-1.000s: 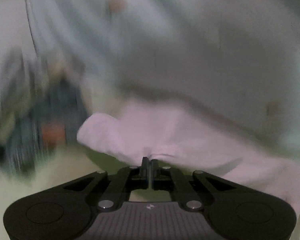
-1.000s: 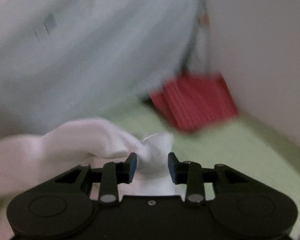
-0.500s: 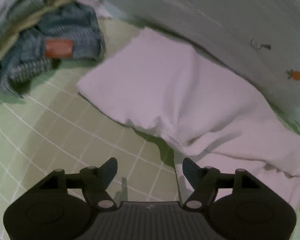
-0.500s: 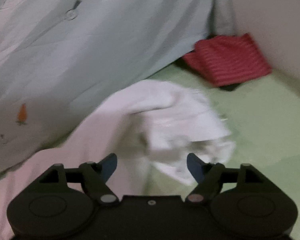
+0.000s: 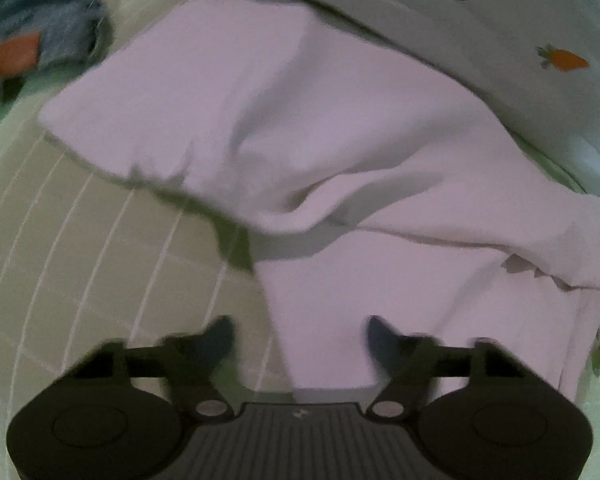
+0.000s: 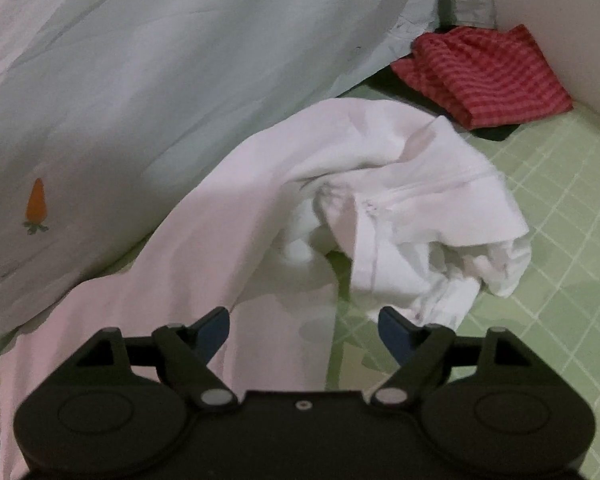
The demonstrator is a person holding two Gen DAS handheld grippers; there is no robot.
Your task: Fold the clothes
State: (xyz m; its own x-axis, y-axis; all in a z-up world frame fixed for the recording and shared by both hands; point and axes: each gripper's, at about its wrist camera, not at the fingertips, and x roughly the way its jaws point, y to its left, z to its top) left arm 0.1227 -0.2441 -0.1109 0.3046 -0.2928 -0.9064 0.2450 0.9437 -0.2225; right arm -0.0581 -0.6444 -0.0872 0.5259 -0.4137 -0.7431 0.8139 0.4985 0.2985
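A white garment (image 5: 340, 152) lies rumpled on the green checked sheet (image 5: 80, 248). Its upper layer is folded over a lower layer that runs toward my left gripper (image 5: 300, 336). That gripper is open and empty, its jaws spread over the garment's near edge. In the right wrist view the same garment (image 6: 340, 184) ends in a bunched, crumpled part at the right. My right gripper (image 6: 304, 328) is open and empty, just above the cloth and not touching it.
A pale quilt with carrot prints (image 6: 140, 80) lies behind the garment and also shows in the left wrist view (image 5: 540, 40). Folded red checked cloth (image 6: 480, 76) sits at the far right by a wall. Denim jeans (image 5: 36, 40) lie at the far left.
Both grippers let go of the white garment and opened wide. The garment dropped onto the sheet. The left gripper has since moved closer over its near edge.
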